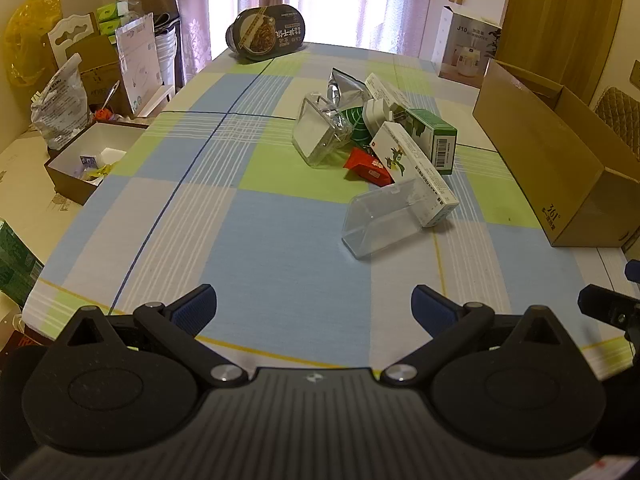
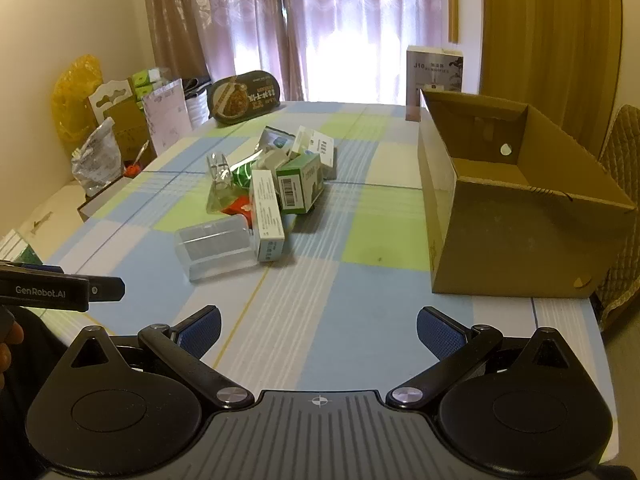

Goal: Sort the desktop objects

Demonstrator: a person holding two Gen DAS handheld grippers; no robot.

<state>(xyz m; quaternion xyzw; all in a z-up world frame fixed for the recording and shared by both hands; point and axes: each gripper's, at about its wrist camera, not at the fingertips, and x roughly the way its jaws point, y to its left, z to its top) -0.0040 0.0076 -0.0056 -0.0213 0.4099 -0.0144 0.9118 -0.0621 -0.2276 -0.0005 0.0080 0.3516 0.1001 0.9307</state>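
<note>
A pile of small items lies mid-table on the checked cloth: a clear plastic box (image 1: 380, 222) (image 2: 216, 246) nearest me, a long white carton (image 1: 416, 168) (image 2: 267, 214), a green-and-white carton (image 1: 434, 136) (image 2: 300, 184), a red packet (image 1: 370, 168) (image 2: 239, 206), a clear container (image 1: 320, 132) (image 2: 220, 176) and a silver pouch (image 1: 342, 88). An open cardboard box (image 1: 556, 156) (image 2: 516, 204) stands on the right. My left gripper (image 1: 314, 310) is open over the near table edge, well short of the pile. My right gripper (image 2: 318, 330) is open too, nothing between its fingers.
A dark oval food tub (image 1: 266, 32) (image 2: 244, 98) stands at the table's far end. Left of the table are a white-lined open box (image 1: 86, 160), bags and stacked cartons. A white appliance carton (image 2: 434, 76) sits behind the cardboard box. A chair back (image 2: 624, 148) is at right.
</note>
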